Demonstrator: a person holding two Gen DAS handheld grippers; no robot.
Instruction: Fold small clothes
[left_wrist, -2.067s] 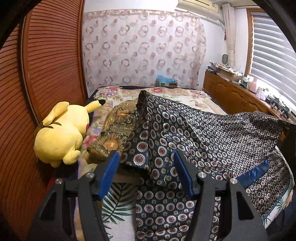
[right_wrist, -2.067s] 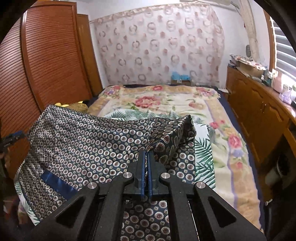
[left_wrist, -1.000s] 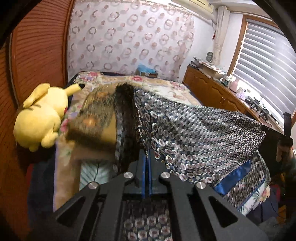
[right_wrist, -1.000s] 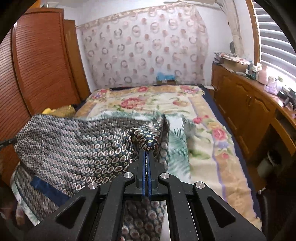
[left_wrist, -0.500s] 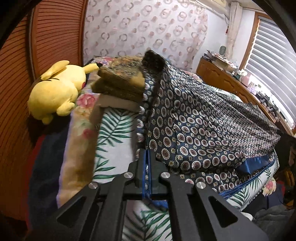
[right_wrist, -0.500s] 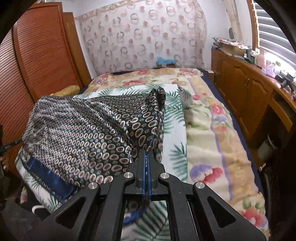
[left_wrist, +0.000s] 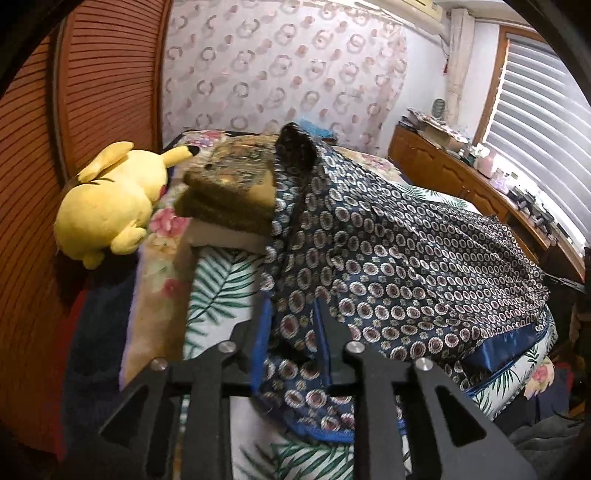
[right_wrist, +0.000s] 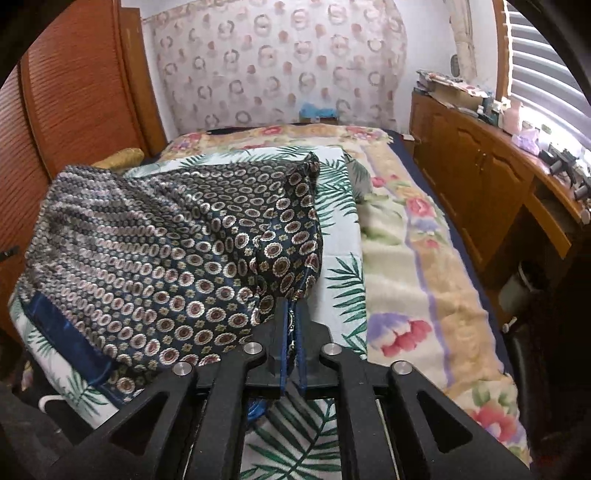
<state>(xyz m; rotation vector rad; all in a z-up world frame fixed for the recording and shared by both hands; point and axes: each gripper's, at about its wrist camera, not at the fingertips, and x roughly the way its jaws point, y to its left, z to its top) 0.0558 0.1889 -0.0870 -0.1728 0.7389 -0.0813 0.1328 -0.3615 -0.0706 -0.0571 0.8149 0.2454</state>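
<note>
A dark blue garment (left_wrist: 406, 258) printed with small rings lies spread on the leaf-print sheet (left_wrist: 218, 291), a plain blue band (left_wrist: 498, 350) along its near edge. My left gripper (left_wrist: 291, 306) is opening at the garment's left corner; the cloth hangs loose between its parted jaws. In the right wrist view the same garment (right_wrist: 166, 240) bulges up over the sheet (right_wrist: 343, 288). My right gripper (right_wrist: 291, 306) is opening too, with a narrow gap and the garment's right corner edge still between the pads.
A yellow plush toy (left_wrist: 107, 203) and a stack of folded brown-gold cloths (left_wrist: 229, 195) sit at the bed's left side by the louvred wardrobe (left_wrist: 103, 92). A floral blanket (right_wrist: 424, 277) covers the bed's right side. A wooden cabinet (right_wrist: 480, 184) runs along the right wall.
Both grippers came down with the garment, which now rests on the sheet instead of hanging stretched. Both pairs of jaws, shut before, have parted, the left more than the right.
</note>
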